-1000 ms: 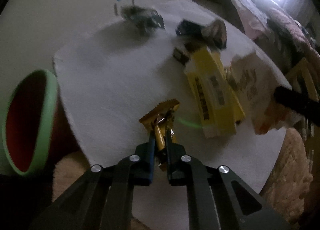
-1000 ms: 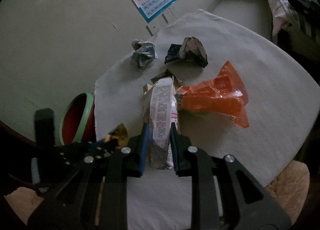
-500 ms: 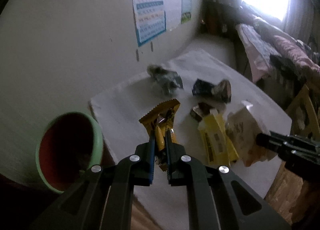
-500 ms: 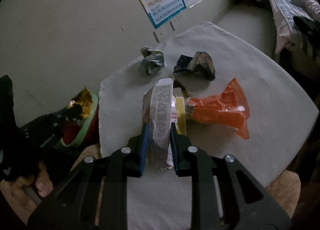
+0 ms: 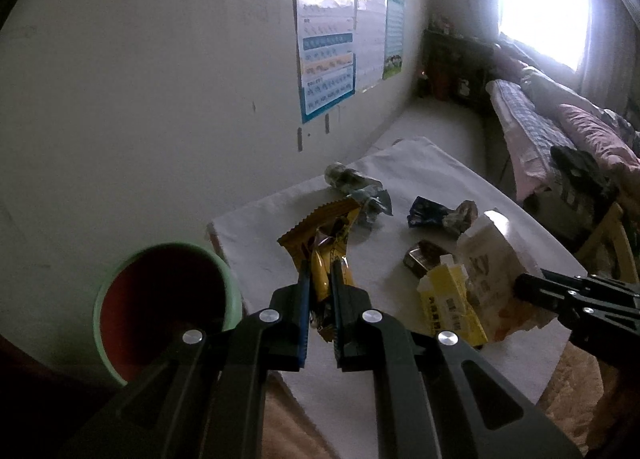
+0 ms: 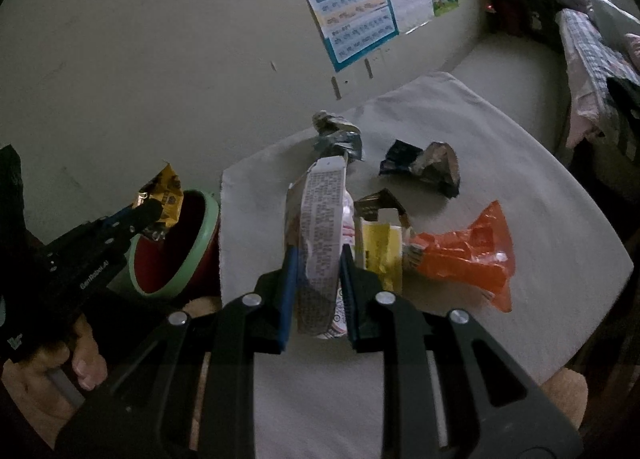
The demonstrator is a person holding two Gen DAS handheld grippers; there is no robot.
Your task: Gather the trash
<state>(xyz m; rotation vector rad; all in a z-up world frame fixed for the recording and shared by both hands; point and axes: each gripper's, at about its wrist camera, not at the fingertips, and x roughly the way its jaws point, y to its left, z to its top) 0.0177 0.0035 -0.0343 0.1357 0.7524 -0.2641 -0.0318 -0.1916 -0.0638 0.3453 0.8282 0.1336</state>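
In the left wrist view, the left hand-held gripper [image 5: 320, 271] is closed tight on a yellow snack wrapper [image 5: 326, 235], which stands up between the two fingers. To the left and below is a bin [image 5: 160, 299] with a green rim and a red inside, just beside the edge of the bench [image 5: 460, 171], which has a white cloth on it. On the bench lie a crumpled grey wrapper [image 5: 352, 189], a dark blue wrapper [image 5: 440, 215] and a yellow carton [image 5: 452, 303]. The right hand-held gripper [image 5: 520, 289] comes in from the right edge, holding a white packet [image 5: 488, 255].

In the right wrist view, the right hand-held gripper [image 6: 318, 255] is only a little open and presses both fingers on the white packet [image 6: 322, 235] with small print. The packet is lifted in front of the bench [image 6: 520, 163]. An orange wrapper [image 6: 468, 255] lies to the right on the cloth. At the left, the left hand-held gripper [image 6: 154, 215] holds the yellow snack wrapper [image 6: 162, 195] at the near rim of the bin [image 6: 188, 251].
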